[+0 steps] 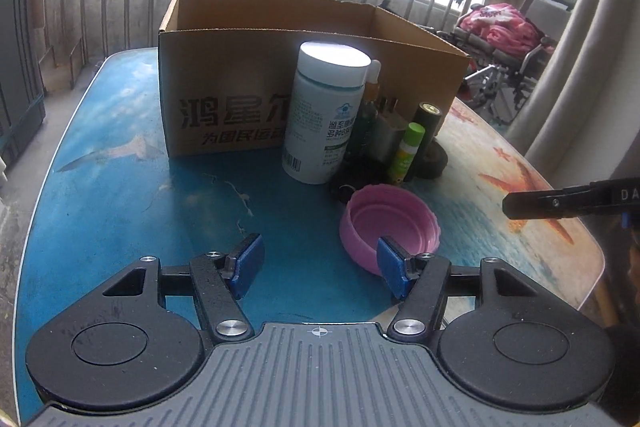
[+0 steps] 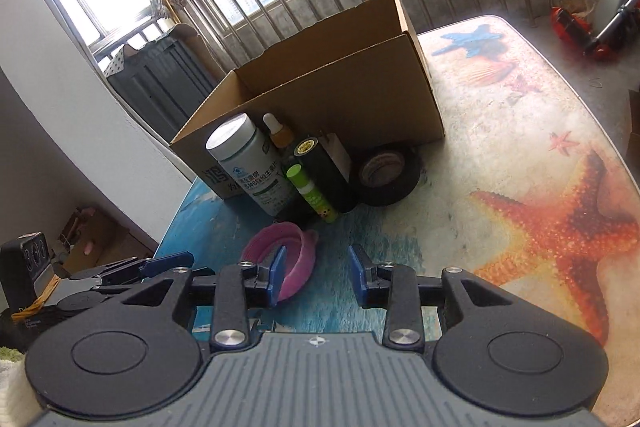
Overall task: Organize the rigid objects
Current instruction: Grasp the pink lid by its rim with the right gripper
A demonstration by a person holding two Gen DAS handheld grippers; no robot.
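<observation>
Both wrist cameras look low across the table (image 1: 120,187) toward the cardboard box (image 1: 240,83); the right camera views it from further right.

A pink lid (image 1: 389,227), white bottle (image 1: 324,115), brown box (image 1: 280,75) and orange-starfish, blue-sea tablecloth (image 2: 560,227).

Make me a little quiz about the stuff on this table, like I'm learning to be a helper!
1. True or false: the pink lid lies with its hollow side up.
2. Which stands nearest the cardboard box: A) the big white bottle, B) the pink lid, C) the left tool?
3. Fill in: the black tape roll sits on the ____, outside the box.

Key: 1 true; 2 A; 3 table. The right tool is open too.
</observation>
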